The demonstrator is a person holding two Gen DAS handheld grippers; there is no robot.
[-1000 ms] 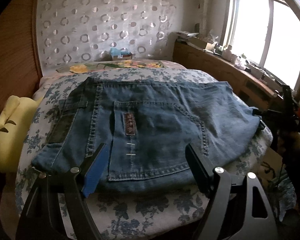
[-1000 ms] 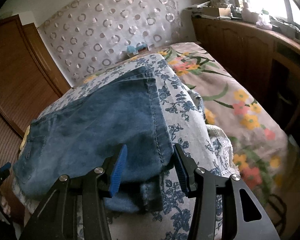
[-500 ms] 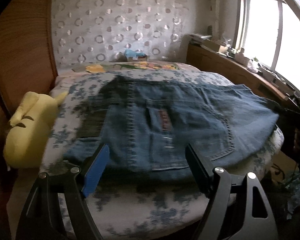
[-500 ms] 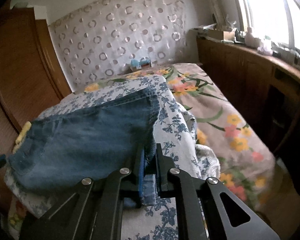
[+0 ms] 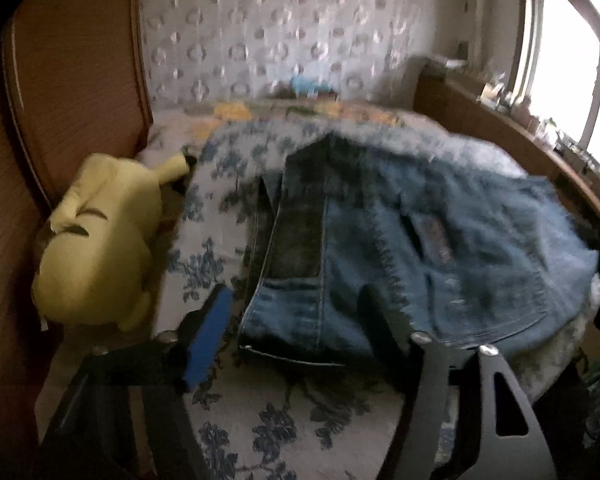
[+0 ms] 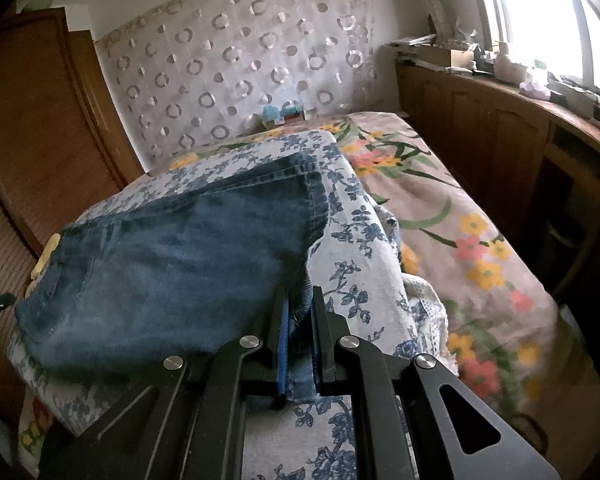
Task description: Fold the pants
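My right gripper (image 6: 298,320) is clamped on the jeans' (image 6: 172,264) near corner; my left gripper (image 5: 296,320), jaws apart and just closing, straddles the waistband corner. Jeans lie on the blue-floral bedspread (image 5: 220,208), yellow plush toy (image 5: 100,236) beside, wooden cabinets (image 6: 480,128) under the window.

Faded blue denim pants (image 6: 172,272), printed cotton bedspread (image 6: 364,248), plush yellow toy (image 5: 100,248), ribbed brown wood wardrobe (image 6: 32,128).

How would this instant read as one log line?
right gripper: shut on jeans corner | left gripper: open, closing around waistband corner | quilt underneath
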